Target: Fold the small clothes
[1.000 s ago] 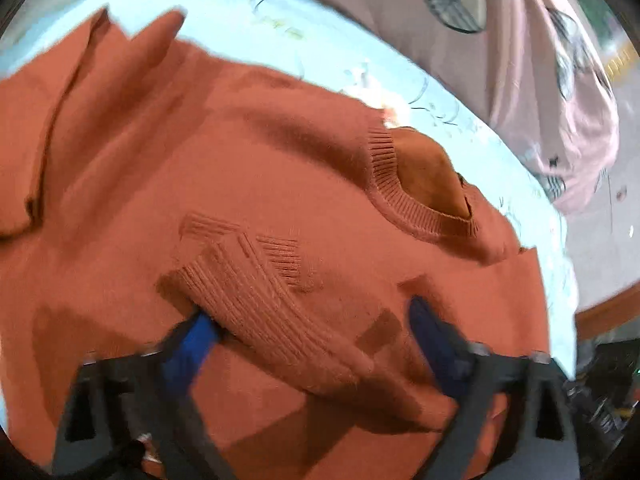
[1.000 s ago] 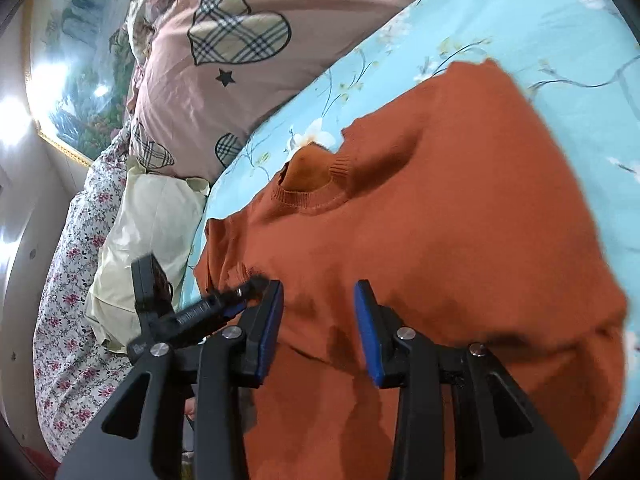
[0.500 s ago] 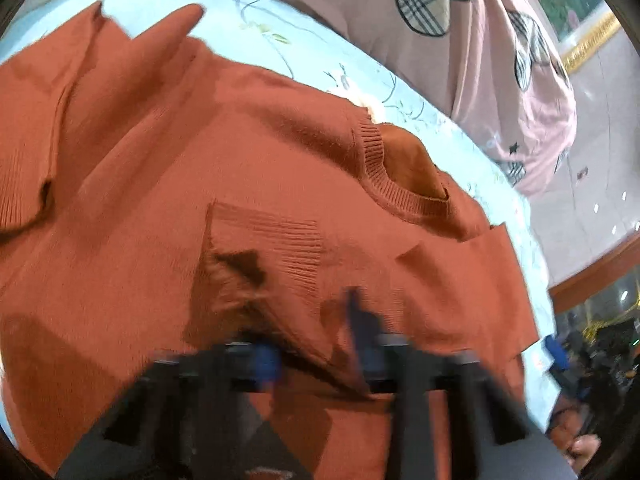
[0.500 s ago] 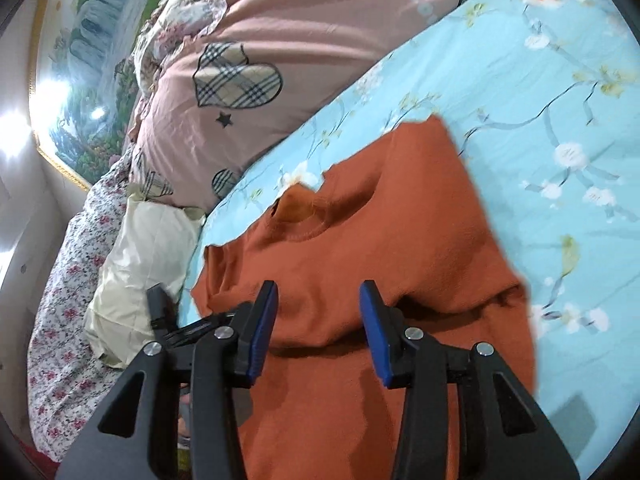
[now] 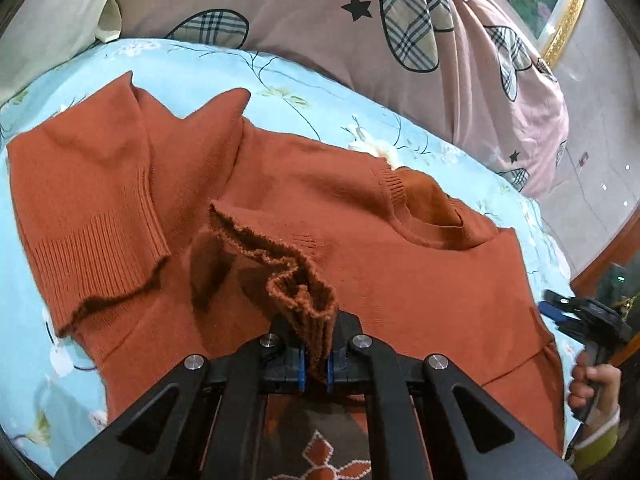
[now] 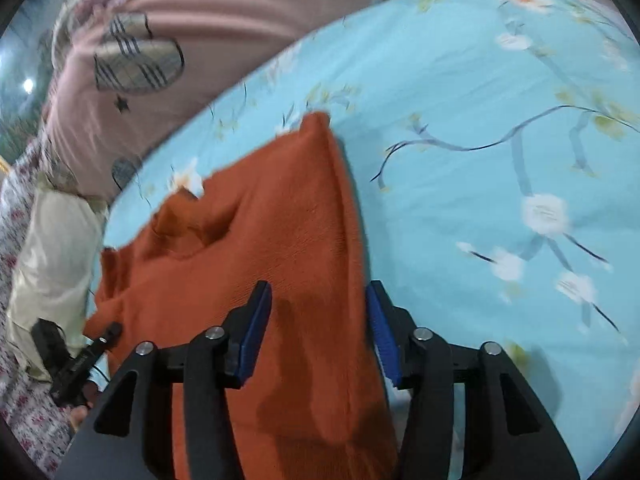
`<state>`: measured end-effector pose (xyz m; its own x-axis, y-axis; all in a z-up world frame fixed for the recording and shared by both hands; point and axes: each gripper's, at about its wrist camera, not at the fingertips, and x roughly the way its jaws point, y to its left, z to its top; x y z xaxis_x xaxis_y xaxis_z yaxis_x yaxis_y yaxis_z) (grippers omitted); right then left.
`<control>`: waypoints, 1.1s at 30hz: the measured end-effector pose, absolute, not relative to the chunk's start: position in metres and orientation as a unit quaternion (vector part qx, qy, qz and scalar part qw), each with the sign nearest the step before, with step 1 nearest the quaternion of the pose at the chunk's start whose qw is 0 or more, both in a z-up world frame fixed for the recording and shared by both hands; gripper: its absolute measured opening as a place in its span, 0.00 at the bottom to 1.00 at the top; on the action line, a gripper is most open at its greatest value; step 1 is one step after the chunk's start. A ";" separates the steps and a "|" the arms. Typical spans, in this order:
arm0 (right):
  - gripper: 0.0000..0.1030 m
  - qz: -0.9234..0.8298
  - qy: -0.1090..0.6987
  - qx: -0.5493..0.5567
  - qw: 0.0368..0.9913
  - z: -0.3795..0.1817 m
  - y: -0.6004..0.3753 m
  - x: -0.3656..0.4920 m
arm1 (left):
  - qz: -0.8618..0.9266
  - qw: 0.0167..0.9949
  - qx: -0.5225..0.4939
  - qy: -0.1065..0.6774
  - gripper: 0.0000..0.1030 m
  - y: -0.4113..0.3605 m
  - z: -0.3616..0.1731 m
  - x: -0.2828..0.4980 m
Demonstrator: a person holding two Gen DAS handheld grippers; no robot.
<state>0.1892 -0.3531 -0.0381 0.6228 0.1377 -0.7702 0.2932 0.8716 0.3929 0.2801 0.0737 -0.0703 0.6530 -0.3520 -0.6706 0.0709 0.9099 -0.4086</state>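
An orange knit sweater (image 5: pixel 400 280) lies face up on a light blue flowered bedsheet (image 5: pixel 304 92), neckline (image 5: pixel 432 220) toward the pillows. My left gripper (image 5: pixel 316 364) is shut on the ribbed cuff (image 5: pixel 304 292) of one sleeve, which is bunched up and lifted over the chest. The other sleeve (image 5: pixel 92 208) lies folded across the sweater's left side. In the right wrist view my right gripper (image 6: pixel 320 332) hovers over the sweater's (image 6: pixel 280 220) side edge. Its jaws are opening, with cloth lying between the blue pads (image 6: pixel 254 332) but not pinched.
A pink quilt with plaid hearts (image 5: pixel 320 12) is heaped behind the sweater, and a cream pillow (image 6: pixel 52 248) lies beside it. A hand (image 5: pixel 592 384) holds the right gripper at the bed's edge. Bare sheet (image 6: pixel 500 140) stretches to the sweater's right.
The left gripper has shut on the sleeve cuff and drawn it up and back. The right gripper has swung toward the sweater's outer edge and its jaws have spread wider.
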 end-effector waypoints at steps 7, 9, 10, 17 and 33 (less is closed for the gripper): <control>0.10 -0.057 0.393 0.270 0.877 -0.023 -0.378 0.171 | -0.133 0.900 -0.167 0.381 0.05 0.072 -0.057 0.272; 0.10 -0.065 0.408 0.267 0.871 -0.032 -0.380 0.171 | -0.146 0.904 -0.163 0.368 0.05 0.066 -0.052 0.271; 0.11 -0.071 0.420 0.255 0.868 -0.036 -0.378 0.173 | -0.141 0.907 -0.149 0.367 0.05 0.061 -0.053 0.272; 0.27 -0.084 0.377 0.197 0.901 0.002 -0.331 0.154 | -0.129 0.897 -0.135 0.401 0.06 0.060 -0.072 0.273; 0.47 -0.024 0.412 0.221 0.883 -0.014 -0.297 0.128 | -0.053 0.918 -0.098 0.380 0.27 0.128 -0.040 0.223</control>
<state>0.1285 -0.2969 -0.0143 0.6585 0.1401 -0.7394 0.2252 0.9008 0.3712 0.2227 0.1285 -0.0402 0.7051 -0.1724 -0.6879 0.0226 0.9750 -0.2212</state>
